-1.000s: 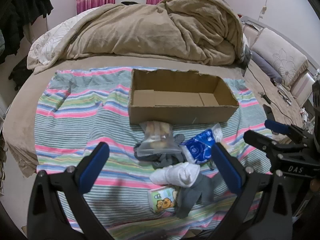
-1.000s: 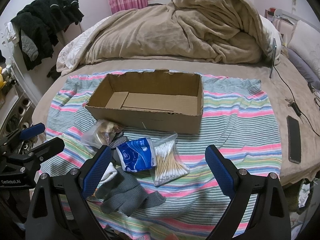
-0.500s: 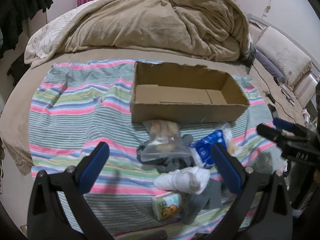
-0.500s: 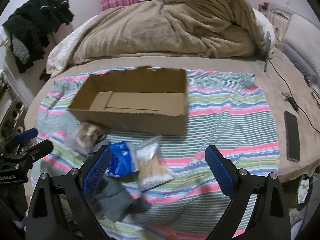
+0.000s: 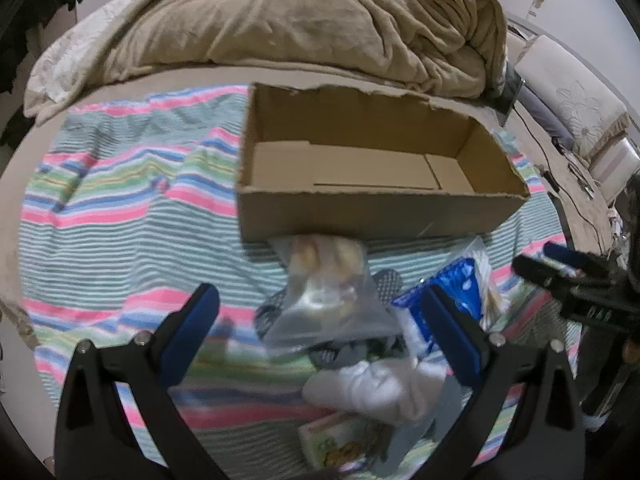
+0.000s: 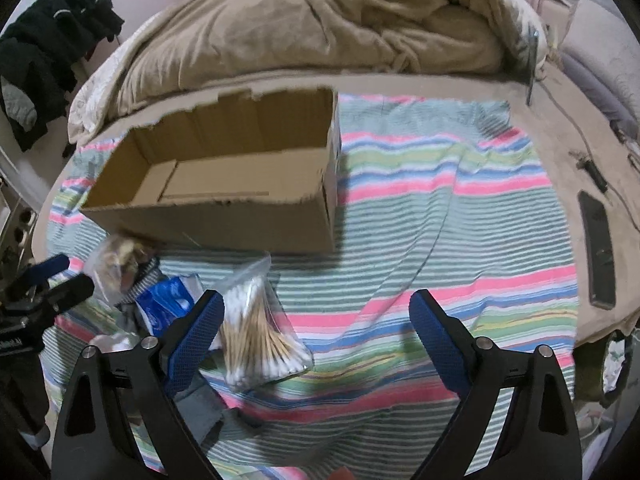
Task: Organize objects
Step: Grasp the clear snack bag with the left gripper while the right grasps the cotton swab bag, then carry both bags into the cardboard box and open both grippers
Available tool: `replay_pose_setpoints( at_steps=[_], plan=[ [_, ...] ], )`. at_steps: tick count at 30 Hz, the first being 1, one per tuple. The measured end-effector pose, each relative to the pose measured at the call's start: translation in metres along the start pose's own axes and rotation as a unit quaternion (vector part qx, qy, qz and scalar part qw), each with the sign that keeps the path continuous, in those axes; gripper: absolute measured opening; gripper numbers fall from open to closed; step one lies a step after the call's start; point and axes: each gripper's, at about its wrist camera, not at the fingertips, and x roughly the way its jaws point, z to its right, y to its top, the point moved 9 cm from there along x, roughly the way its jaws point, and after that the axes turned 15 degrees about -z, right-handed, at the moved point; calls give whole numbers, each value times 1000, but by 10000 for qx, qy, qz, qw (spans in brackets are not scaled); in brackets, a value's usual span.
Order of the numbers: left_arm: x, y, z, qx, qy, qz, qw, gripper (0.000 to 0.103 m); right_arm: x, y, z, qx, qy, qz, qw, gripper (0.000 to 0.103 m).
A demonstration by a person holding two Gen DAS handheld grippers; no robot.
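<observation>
Striped cloth (image 6: 440, 208) over tan bed (image 6: 568, 148)

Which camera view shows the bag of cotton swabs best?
The right wrist view: the bag of cotton swabs lies whole and unobstructed on the striped cloth. The left wrist view shows only a blurred sliver beside the blue packet.
</observation>
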Motion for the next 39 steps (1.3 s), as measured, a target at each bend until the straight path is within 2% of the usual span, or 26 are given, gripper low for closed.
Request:
replay_pose_setpoints(
  at_steps=[2, 4, 6, 11, 14, 16, 22, 25, 32, 39],
  plan=[
    [12, 3, 1, 1, -18, -138, 9999, 90, 9, -2, -3, -51, 44, -105, 9999, 94],
    [23, 4, 2, 11, -23, -263, 9997, 89, 18, -3, -8, -126, 76, -211, 9997, 91],
    [32, 3, 2, 26, -30, -381, 9993, 84, 28, -7, -15, -209, 153, -338, 9991, 86],
    [48, 1, 2, 64, -128, -576, 9982, 70, 39, -10, -27, -460, 206, -395, 9979, 82],
    [49, 1, 3, 88, -156, -556, 9983, 66, 44, -12, -35, -599, 357, -445, 9966, 66],
    [46, 0, 2, 83, -176, -515, 9985, 61, 44, -13, -44, -806, 430, -417, 9949, 47],
    [32, -4, 4, 82, -228, -357, 9991, 50, 35, -13, -48, -950, 563, -343, 9933, 31],
    [20, -6, 6, 121, -314, -237, 9992, 49, 24, -12, -44, -930, 506, -240, 9941, 27],
    [-25, -4, 10, 181, -477, 170, 9986, 49, -19, -4, -34, -872, 398, 205, 9952, 27],
    [-69, 16, 21, 317, -586, 654, 9956, 49, -64, 17, -46, -942, 454, 695, 9921, 27]
  ],
)
